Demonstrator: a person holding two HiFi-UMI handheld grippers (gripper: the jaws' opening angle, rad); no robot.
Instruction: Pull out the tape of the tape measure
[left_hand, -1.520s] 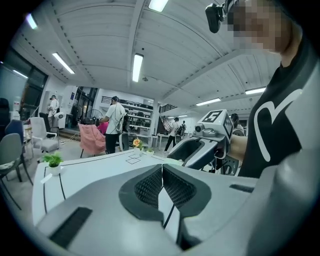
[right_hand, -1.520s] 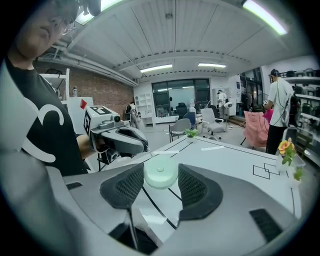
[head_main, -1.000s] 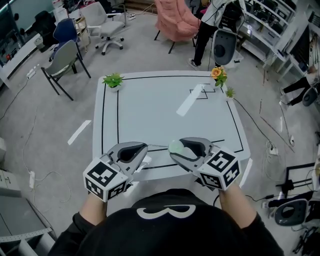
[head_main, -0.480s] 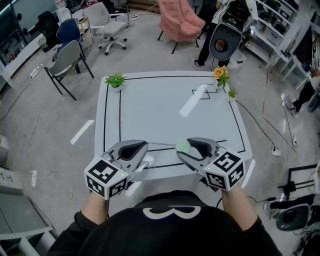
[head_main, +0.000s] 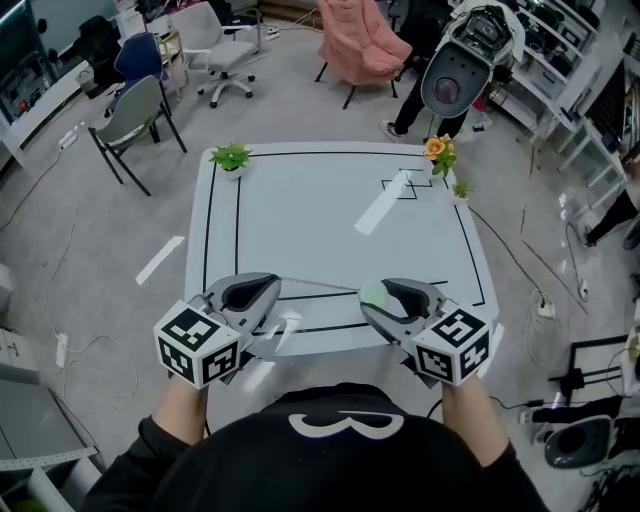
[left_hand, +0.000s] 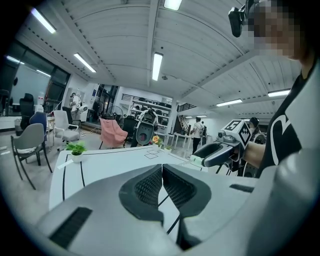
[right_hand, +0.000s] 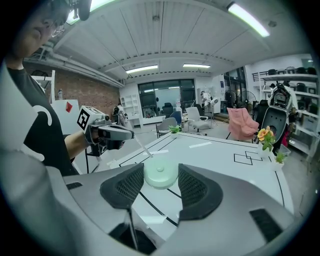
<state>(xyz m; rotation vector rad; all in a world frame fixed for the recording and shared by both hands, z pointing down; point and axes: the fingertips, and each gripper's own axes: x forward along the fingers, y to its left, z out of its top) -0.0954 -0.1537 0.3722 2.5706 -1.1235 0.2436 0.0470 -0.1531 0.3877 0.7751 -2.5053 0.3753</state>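
Observation:
A pale green round tape measure (head_main: 372, 293) sits between the pads of my right gripper (head_main: 376, 294), which is shut on its case (right_hand: 160, 175). A thin tape (head_main: 318, 288) runs from it leftward to my left gripper (head_main: 273, 286), whose jaws are pressed together on the tape's end. Both grippers hover over the near edge of the white table (head_main: 320, 215). In the right gripper view the left gripper (right_hand: 131, 134) holds the tape (right_hand: 142, 148) taut. The left gripper view shows its own shut jaws (left_hand: 162, 176) and the right gripper (left_hand: 201, 159) beyond.
Black lines mark the table top. A green potted plant (head_main: 230, 158) stands at its far left corner, an orange flower (head_main: 436, 148) and a small plant (head_main: 461, 187) at the far right. Chairs (head_main: 135, 115), a pink armchair (head_main: 358, 40) and a person stand beyond.
The two grippers have moved apart, the left one to the left and the right one slightly right. The stretch of tape between them has grown longer.

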